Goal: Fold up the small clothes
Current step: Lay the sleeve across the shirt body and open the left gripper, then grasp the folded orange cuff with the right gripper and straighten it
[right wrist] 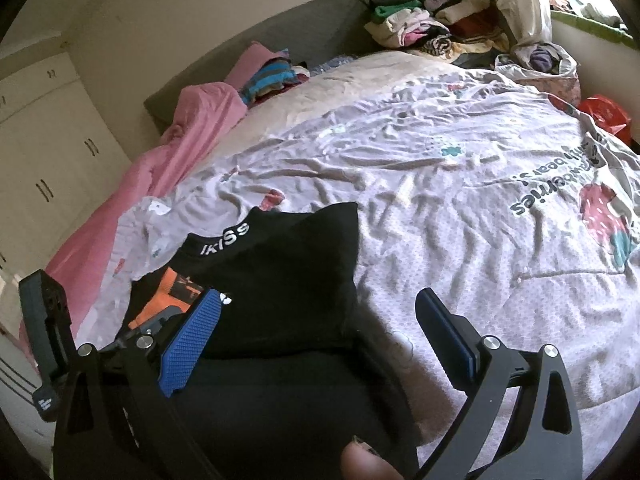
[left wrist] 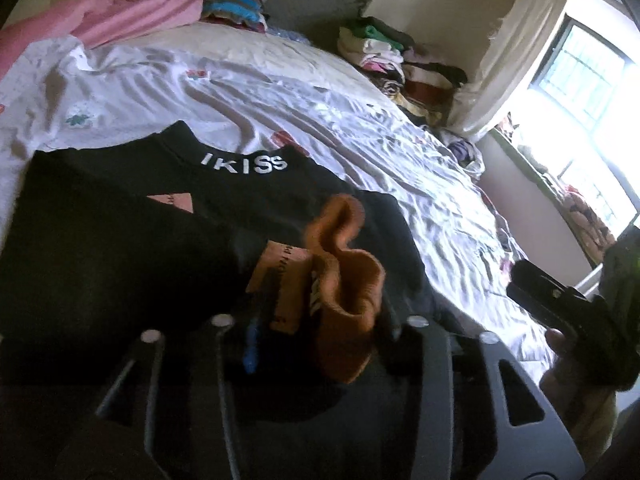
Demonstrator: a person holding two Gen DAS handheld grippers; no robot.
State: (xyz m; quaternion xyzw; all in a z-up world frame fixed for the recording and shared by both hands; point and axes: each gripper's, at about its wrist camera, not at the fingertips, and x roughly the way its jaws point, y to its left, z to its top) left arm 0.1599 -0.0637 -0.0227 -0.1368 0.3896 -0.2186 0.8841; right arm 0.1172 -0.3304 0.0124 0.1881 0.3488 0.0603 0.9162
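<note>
A black top (left wrist: 120,240) with "IKISS" in white on its collar lies flat on the printed bedsheet (left wrist: 320,112). Its orange cuff (left wrist: 344,276) stands bunched between the fingers of my left gripper (left wrist: 320,332). That gripper's jaws stand apart, and the blue pad (left wrist: 250,344) is clear of the cloth. In the right wrist view the same black top (right wrist: 288,280) lies under my right gripper (right wrist: 320,340), which is wide open and holds nothing. An orange print (right wrist: 176,292) shows beside the right gripper's left pad (right wrist: 192,340).
Stacks of folded clothes (right wrist: 420,24) sit by the grey headboard (right wrist: 280,40). A pink blanket (right wrist: 160,168) runs along the bed's left side. A bag of clothes (right wrist: 540,60) and a red bag (right wrist: 604,114) lie far right. A wardrobe (right wrist: 48,140) stands at the left.
</note>
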